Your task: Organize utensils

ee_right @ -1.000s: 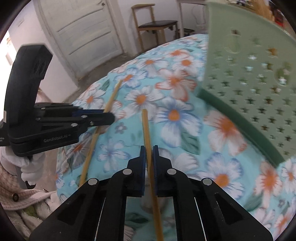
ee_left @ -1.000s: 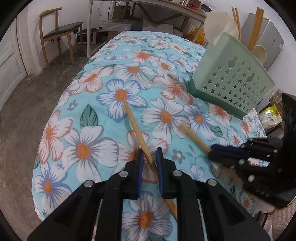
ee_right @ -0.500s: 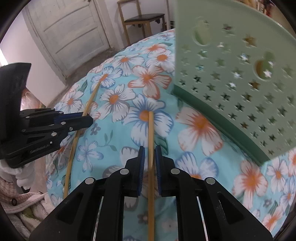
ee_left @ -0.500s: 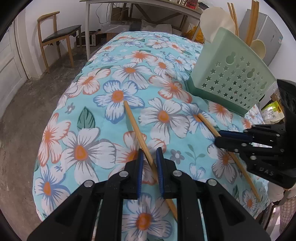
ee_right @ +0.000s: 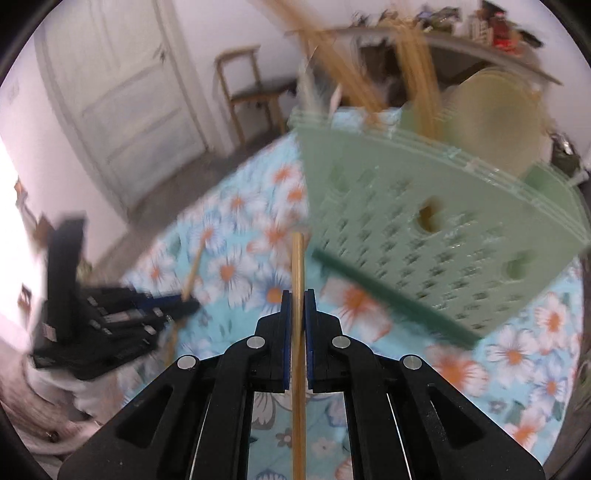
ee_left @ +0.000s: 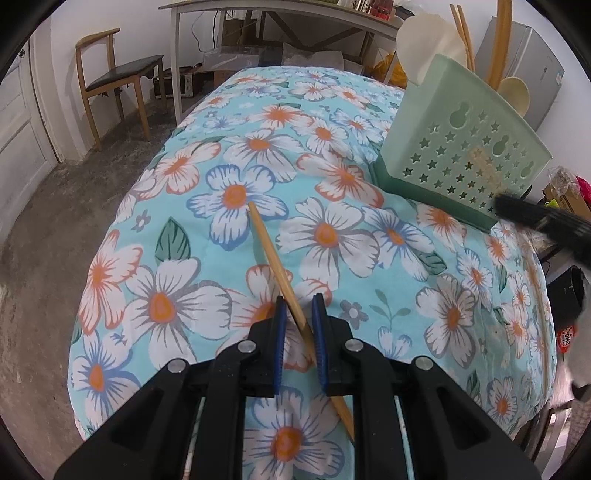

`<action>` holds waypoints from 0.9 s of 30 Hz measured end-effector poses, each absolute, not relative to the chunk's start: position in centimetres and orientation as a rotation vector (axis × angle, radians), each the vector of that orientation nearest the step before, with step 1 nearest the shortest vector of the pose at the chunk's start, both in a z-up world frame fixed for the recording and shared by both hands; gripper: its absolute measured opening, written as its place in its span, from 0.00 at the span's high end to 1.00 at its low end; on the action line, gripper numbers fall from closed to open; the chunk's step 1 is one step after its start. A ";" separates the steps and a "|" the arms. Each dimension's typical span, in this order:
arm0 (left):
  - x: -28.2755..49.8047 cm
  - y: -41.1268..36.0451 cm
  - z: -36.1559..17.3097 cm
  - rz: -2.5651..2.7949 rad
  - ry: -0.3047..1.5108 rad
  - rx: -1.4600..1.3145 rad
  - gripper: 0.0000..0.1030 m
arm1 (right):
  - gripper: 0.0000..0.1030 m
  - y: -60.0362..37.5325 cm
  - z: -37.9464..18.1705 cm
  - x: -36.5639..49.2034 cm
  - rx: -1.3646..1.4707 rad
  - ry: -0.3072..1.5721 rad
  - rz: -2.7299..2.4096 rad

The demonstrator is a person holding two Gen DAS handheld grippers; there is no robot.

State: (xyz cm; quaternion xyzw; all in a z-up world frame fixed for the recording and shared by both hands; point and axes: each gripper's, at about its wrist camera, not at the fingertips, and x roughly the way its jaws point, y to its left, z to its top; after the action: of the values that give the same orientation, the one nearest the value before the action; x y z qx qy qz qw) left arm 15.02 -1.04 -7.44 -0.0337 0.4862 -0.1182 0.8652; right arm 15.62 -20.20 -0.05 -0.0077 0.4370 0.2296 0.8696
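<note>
Right tongs: the right gripper (ee_right: 294, 299) was clenched on a wooden chopstick (ee_right: 297, 350); its jaws had just been closing, with that stick between the blue pads.
Left tongs: the left gripper (ee_left: 298, 308) had its pads close around a second chopstick (ee_left: 275, 266), which crossed the gap at a slant; whether both pads pressed on it I cannot tell.
Right stick, axis: it ran straight along the gripper's line, its squared end pointing ahead at the lower near corner of the green utensil holder (ee_right: 424, 221) and stopping just short of it in the view.
Left stick, axis: it lay on the floral tablecloth (ee_left: 332, 155), long axis running from low right up to the left, far tip resting on a blue-edged flower.
Holder: it stood near the right edge of the table, perforated with stars; chopsticks (ee_left: 463, 33) and pale spoons (ee_left: 515, 92) stood upright in it.
Open room: broad bare cloth lay ahead and left of the left stick; the holder sat well apart from it to the right.
Edges: the cloth fell away over the rounded near and left rims of the table.
Sharpness: the right view was smeared by motion; the left was crisp.
</note>
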 end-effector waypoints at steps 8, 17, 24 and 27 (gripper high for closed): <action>14.2 -0.5 -4.5 -0.282 0.944 -0.098 0.90 | 0.96 -27.0 6.1 12.2 0.180 0.732 0.369; 12.5 -1.7 3.3 -0.391 0.775 -0.117 0.95 | 0.96 -30.6 8.4 9.3 0.296 0.650 0.300; 12.1 -3.6 9.3 -0.451 0.627 -0.113 0.95 | 0.96 -33.1 9.5 8.8 0.378 0.593 0.294; 12.5 -4.4 11.3 -0.480 0.585 -0.132 0.95 | 0.96 -33.9 9.9 8.8 0.395 0.578 0.302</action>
State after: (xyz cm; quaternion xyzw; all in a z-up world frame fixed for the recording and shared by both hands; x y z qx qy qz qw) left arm 12.45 -4.39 11.35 -0.0644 0.2853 -0.2342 0.9272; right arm 8.81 -33.89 9.92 0.1927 0.2820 0.1476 0.9282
